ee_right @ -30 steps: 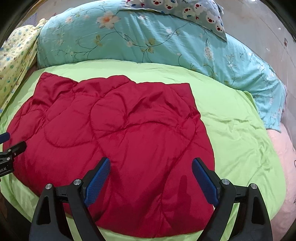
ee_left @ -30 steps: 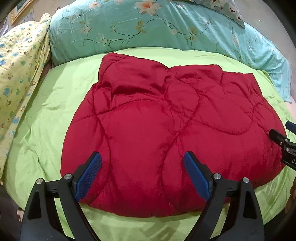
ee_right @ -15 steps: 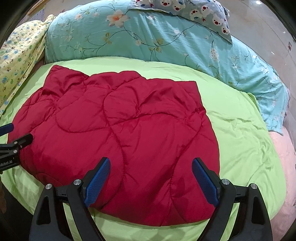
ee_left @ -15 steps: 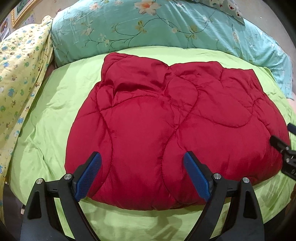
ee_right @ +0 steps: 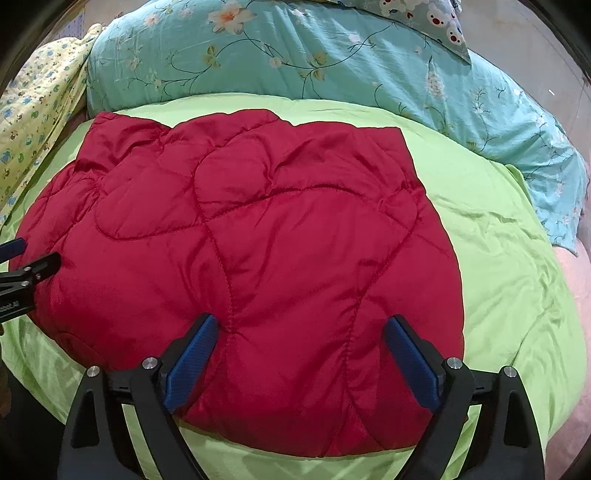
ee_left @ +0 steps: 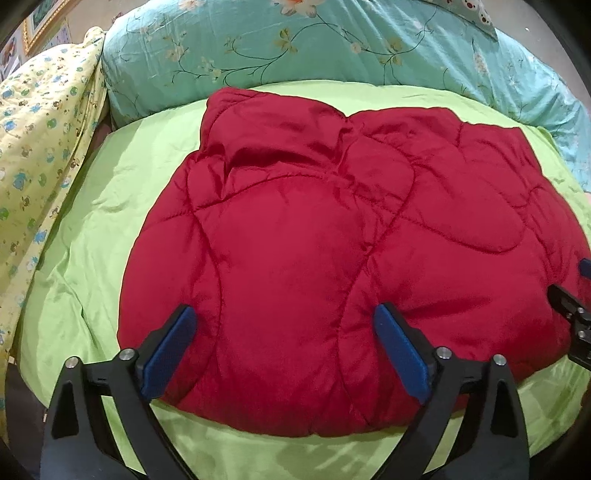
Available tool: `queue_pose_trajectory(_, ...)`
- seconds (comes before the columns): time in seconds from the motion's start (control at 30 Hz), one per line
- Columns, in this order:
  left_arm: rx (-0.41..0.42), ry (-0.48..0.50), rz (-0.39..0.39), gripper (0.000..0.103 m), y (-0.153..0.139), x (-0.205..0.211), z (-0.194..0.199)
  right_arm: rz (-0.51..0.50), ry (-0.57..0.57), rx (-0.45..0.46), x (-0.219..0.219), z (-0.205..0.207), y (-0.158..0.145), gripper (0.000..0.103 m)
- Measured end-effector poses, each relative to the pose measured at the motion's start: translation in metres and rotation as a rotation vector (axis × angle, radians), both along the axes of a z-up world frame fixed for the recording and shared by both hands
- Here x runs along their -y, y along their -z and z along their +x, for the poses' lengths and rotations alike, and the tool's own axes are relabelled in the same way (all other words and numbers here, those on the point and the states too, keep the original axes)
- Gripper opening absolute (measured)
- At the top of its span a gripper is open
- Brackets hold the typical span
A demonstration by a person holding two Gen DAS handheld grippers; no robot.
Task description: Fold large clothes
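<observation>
Green-sheeted bed point(ee_left: 110, 236), teal floral pillow point(ee_left: 332, 48)

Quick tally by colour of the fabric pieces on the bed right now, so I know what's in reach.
Red: 1, the red quilted padded garment
Lime green: 1, the lime-green satin cover under it
Teal: 1, the teal floral bedding
Yellow: 1, the yellow printed cloth
White with bear print: 1, a pillow corner
Total: 5

Home bedroom. Bed point(ee_left: 92, 240) under lime-green cover; teal floral bedding point(ee_left: 332, 48) bunched along its far side; yellow cartoon-print sheet point(ee_left: 33, 140) at left; gilt picture frame point(ee_left: 40, 22) on wall.
</observation>
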State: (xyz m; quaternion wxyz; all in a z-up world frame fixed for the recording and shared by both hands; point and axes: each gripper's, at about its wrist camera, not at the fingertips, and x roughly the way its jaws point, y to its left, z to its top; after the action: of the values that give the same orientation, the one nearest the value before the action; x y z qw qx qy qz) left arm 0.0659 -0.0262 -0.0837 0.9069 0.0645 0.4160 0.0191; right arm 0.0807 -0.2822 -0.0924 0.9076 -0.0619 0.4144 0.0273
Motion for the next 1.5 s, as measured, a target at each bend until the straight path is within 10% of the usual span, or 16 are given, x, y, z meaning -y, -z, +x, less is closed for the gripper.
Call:
queue_pose_trajectory(1.0,-0.012,0.004,0.011,0.103,0.009,0.002,0.031,0.018,-0.006,-0.03,0.001,0.021,0.013,0.102)
queue_pose_trajectory(1.27,-0.018,0.007,0.015,0.103,0.01,0.001,0.036,0.172,-0.06,-0.001,0.008,0.02,-0.022,0.099)
queue_pose_trajectory(1.5,-0.02,0.013,0.023,0.103,0.011,0.002,0.039,0.101,-0.074,-0.065,-0.009,0.043,0.014,0.103)
